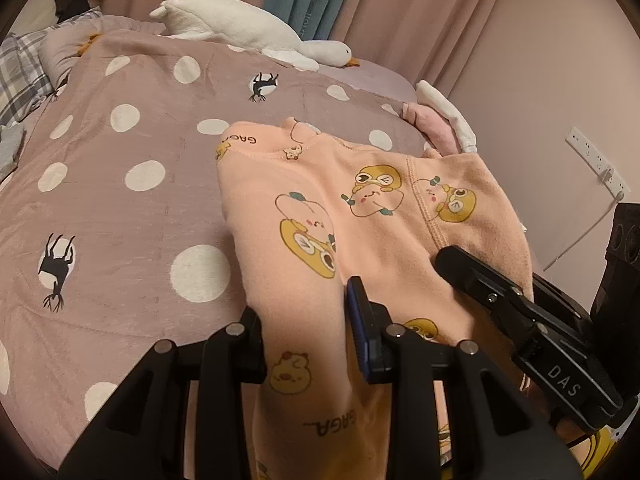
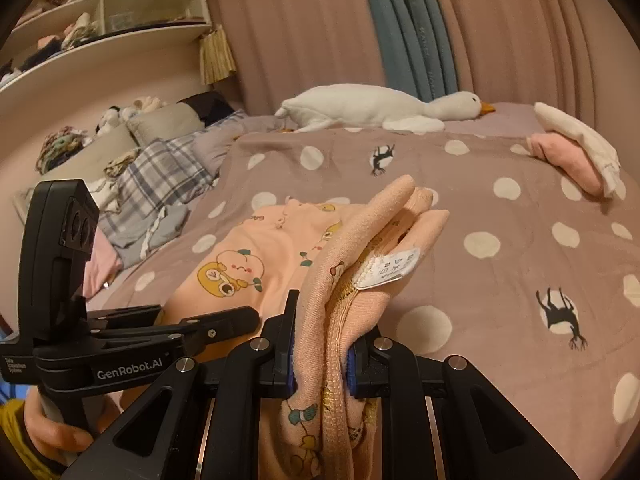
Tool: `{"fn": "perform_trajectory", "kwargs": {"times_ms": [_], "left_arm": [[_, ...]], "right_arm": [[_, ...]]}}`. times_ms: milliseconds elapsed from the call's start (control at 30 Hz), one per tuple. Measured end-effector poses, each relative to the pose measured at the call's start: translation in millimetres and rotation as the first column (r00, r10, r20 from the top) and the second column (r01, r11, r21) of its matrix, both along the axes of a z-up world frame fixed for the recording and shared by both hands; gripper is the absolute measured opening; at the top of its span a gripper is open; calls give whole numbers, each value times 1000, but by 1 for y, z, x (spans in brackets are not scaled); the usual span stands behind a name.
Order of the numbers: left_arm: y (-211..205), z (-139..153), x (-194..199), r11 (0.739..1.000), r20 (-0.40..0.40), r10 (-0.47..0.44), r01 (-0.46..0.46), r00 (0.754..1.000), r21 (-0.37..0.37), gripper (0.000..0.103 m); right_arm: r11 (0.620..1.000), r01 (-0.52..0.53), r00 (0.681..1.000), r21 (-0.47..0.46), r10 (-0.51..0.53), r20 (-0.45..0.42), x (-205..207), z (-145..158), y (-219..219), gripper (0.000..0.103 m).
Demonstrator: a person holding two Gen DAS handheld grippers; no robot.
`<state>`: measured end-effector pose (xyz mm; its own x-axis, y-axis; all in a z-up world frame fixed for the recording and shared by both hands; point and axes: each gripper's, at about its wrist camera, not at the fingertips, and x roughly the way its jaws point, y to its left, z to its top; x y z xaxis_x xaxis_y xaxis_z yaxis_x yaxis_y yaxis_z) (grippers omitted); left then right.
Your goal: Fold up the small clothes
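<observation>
Garment: we see a small peach garment (image 1: pixel 360 208) printed with cartoon animals, lying partly on the bed; its near end is lifted off the dotted cover (image 1: pixel 132 208) and runs toward both cameras.
Near edge of the garment: bunched and folded over on itself in the right wrist view, with its inner seam and a white care label (image 2: pixel 390 268) turned outward.
Right gripper: we see the right gripper (image 2: pixel 320 364) clamped on that bunched edge, its blue pads pressing the cloth from both sides.
Left gripper: the left gripper (image 1: pixel 304 340) has a fold of the same garment running between its fingers; the blue pad on one side lies against the cloth, and the other finger meets it too, so we read it as pinching the fabric.
Gripper positions: the two tools sit close together at the garment's near end, each visible in the other's view.
Hand: a hand (image 2: pixel 52 432) grips the handle of the left tool at the lower left of the right wrist view.
Beyond the garment: a white goose plush (image 1: pixel 256 36) lies along the far side of the cover, before the pink curtain (image 1: pixel 400 20).
Right of the garment: a folded pink-and-white bundle (image 2: pixel 576 156) rests at the cover's far right corner.
Left of the garment: plaid bedding (image 2: pixel 160 184) and loose clothes are heaped at the head of the bed, under white shelves (image 2: pixel 100 12).
</observation>
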<state>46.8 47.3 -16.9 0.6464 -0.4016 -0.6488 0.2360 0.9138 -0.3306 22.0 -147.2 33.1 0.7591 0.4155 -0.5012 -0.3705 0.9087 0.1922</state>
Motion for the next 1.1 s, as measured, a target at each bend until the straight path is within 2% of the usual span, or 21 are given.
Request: {"fn": "perform_trajectory", "kwargs": {"times_ms": [500,1100], "left_arm": [[20,13,-11,998,70,56,-57,996,19,30],[32,12,6,996,85,81,-85,993,38,30]], "right_arm": [[998,-57,998,-6,57,38,1,10,19,20],[996,-83,996,-21,84,37,15,12,34,20]]}}
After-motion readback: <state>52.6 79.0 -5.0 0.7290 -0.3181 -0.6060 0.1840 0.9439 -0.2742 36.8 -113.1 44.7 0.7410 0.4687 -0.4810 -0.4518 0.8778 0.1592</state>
